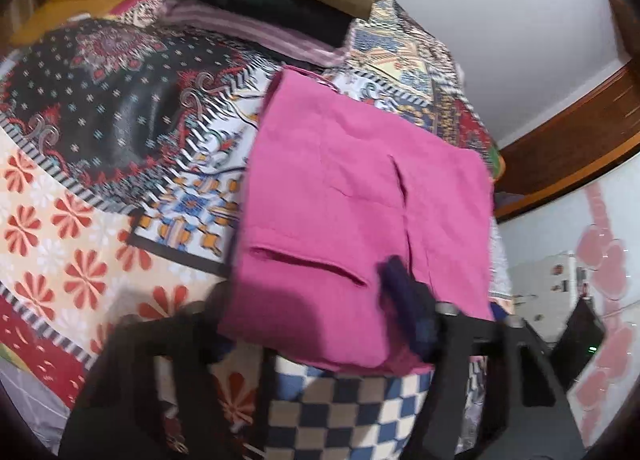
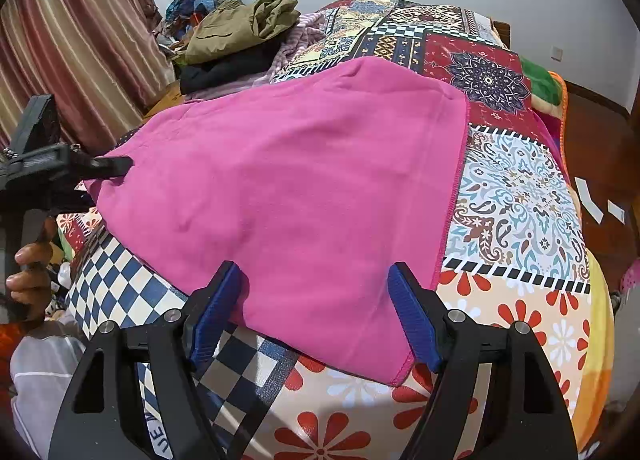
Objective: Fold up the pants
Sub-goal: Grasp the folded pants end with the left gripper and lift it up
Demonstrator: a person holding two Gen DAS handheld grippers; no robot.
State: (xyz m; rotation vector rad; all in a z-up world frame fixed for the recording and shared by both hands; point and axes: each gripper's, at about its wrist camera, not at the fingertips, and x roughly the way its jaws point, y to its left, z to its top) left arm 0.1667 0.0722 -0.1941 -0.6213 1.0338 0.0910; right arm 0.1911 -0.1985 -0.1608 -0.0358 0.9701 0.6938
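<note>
Where the pants lie: pink pants [image 2: 300,180] are spread flat on the patchwork bedspread [image 2: 516,200], running away from the right gripper [image 2: 314,272] and across to the left gripper [image 2: 120,164].
Right gripper: released, with the blue pads [image 2: 216,308] wide apart. The near hem of the pants sits between them, and neither pad presses the cloth.
Pants edge by right gripper: the stitched side hem runs up and away just past the right-hand finger. The near corner lies just below that finger.
Left gripper: seen from its own camera [image 1: 308,276], it straddles the near edge of the pants [image 1: 340,196]. One dark blue finger [image 1: 404,300] lies over the cloth and the other is at the cloth's left edge, partly hidden.
Left grip state: cannot tell. The frame is blurred, so it does not show whether the pads pinch the cloth.
Left gripper from the right camera: its tip touches the far-left edge of the pants, well off to the left of the right gripper.
Hand: a person's hand [image 2: 28,272] holds the left gripper's handle, low at the left.
Pants detail: a pocket slit and a centre seam show just ahead of the left gripper.
Other clothes: an olive garment [image 2: 240,28] lies on top of a black one [image 2: 224,68], far ahead of both grippers and beyond the pants.
Curtain: a striped curtain [image 2: 80,40] hangs far left of the right gripper.
</note>
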